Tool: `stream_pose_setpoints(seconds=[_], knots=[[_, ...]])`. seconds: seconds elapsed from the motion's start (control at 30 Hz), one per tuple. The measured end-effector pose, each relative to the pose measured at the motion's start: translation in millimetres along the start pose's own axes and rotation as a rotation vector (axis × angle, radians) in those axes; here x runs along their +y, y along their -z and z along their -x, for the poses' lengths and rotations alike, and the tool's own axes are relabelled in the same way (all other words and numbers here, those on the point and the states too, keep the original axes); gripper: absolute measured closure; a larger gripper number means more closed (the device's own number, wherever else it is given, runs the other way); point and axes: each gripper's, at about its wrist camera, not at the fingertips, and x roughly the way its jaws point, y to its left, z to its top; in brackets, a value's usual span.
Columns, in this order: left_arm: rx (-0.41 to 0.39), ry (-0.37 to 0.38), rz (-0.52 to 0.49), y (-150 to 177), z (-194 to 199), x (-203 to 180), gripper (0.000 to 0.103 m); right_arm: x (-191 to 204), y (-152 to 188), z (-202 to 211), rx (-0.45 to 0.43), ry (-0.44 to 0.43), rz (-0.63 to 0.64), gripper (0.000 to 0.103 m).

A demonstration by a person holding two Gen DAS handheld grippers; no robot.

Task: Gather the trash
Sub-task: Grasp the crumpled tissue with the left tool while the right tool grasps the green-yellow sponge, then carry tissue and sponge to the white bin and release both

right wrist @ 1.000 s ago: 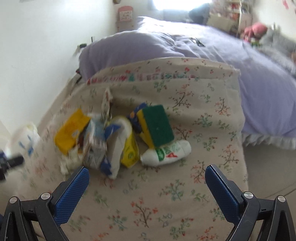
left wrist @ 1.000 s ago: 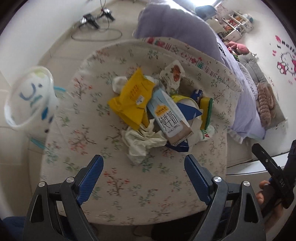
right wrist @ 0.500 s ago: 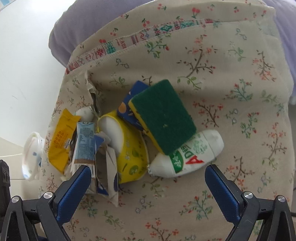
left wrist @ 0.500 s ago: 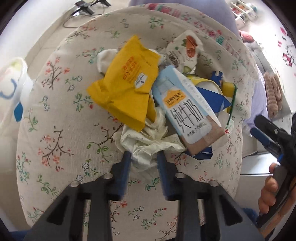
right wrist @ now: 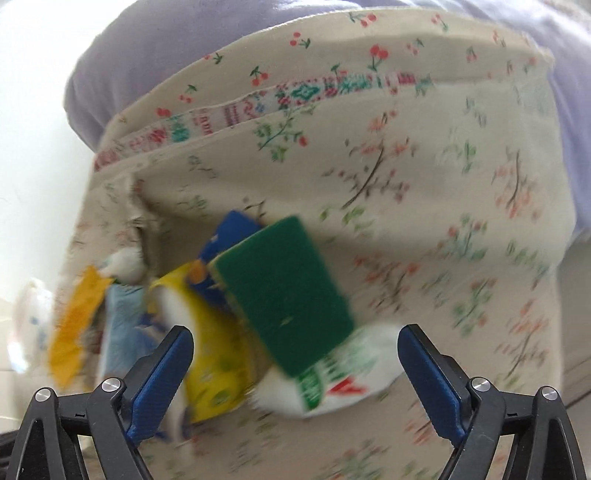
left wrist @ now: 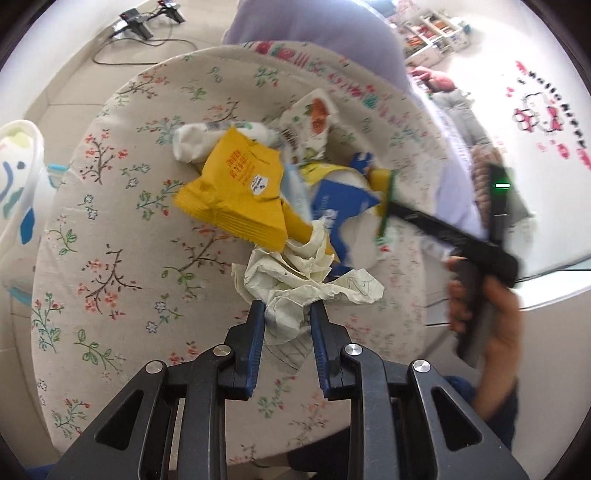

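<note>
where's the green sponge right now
In the right wrist view the green sponge lies centre frame on the floral cloth, propped over a white tube and beside a yellow wrapper, between the open right gripper's fingers.

**A bright bedroom around you**

You see a white wall (left wrist: 546,155) with pink cartoon stickers (left wrist: 539,114) on your right. The pale floor (left wrist: 66,70) carries a black cable (left wrist: 147,44) far ahead. A lilac duvet (right wrist: 184,48) lies behind the floral cloth (left wrist: 122,236). Shelves (left wrist: 436,33) stand in strong daylight.
</note>
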Motion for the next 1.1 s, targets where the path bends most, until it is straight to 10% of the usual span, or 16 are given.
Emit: stream_pose_setpoints(seconds=[0.23,0.4,0.5,0.67,1.1], knots=[[0.052,0.169,0.024,3.5,3.9,8.6,0.077,30.2,-2.3,-34.2,0.060,0.071,0.224,0.016],[0.032,0.176,0.011,7.7,21.9,11.8,0.077,42.7,-0.9,-44.5,0.067,0.116,0.257,0.072],[-0.009,0.179,-0.014,8.8,35.3,12.0,0.077,47.9,5.5,-31.1,0.021,0.119,0.256,0.082],[-0.118,0.034,-0.053,6.0,60.6,15.8,0.077,28.4,13.1,10.2,-0.091,0.050,0.117,0.084],[-0.260,-0.065,0.141,-33.4,128.9,97.7,0.077,38.6,22.8,62.9,-0.286,-0.048,0.027,0.084]])
